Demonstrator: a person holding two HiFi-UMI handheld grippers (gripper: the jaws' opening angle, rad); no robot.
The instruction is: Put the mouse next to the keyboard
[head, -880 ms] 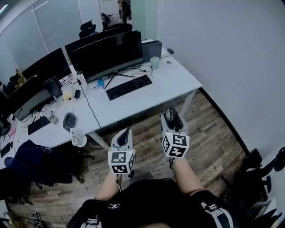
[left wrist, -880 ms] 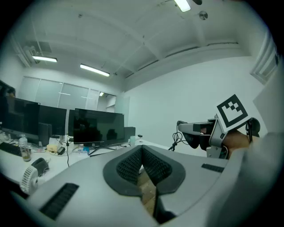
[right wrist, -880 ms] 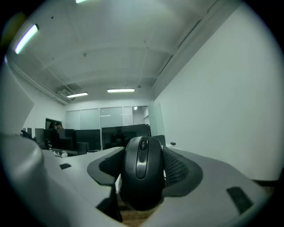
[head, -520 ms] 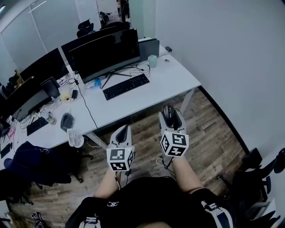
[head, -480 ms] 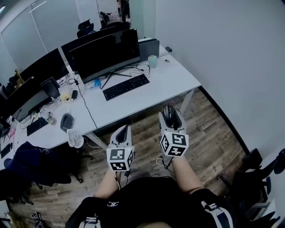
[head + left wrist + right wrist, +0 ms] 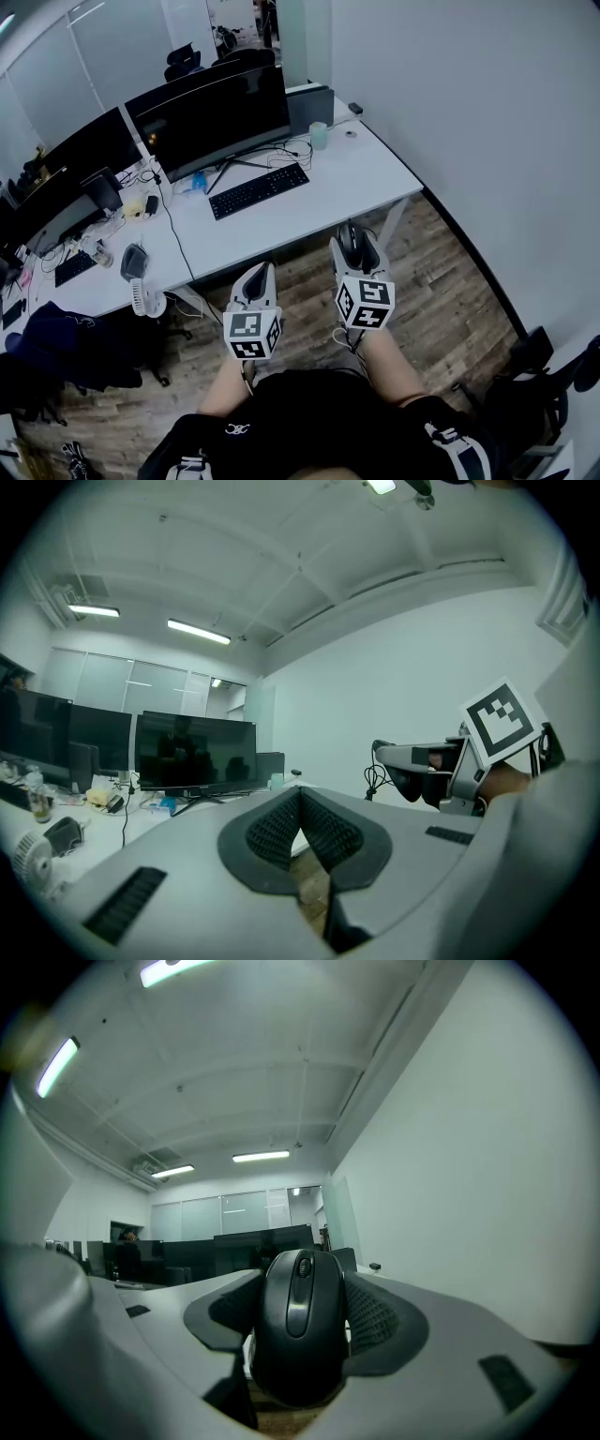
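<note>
One light, rigid, likely slippery mouse (image 6: 298,1335) sits pinched by its flanks in the right hand-held gripper (image 6: 357,247). The left hand-held gripper (image 6: 302,797) is pressed together, empty.

The keyboard (image 6: 259,191) lies on the desk (image 6: 361,183), in front of the monitor (image 6: 211,117); a cup (image 6: 319,136) stands behind it to the right. The mouse (image 6: 350,241) sits between the jaws of the right gripper (image 6: 354,239), over the floor before the desk's near edge, well apart from the keyboard. The left gripper (image 6: 256,274) is beside it, to the left.
</note>
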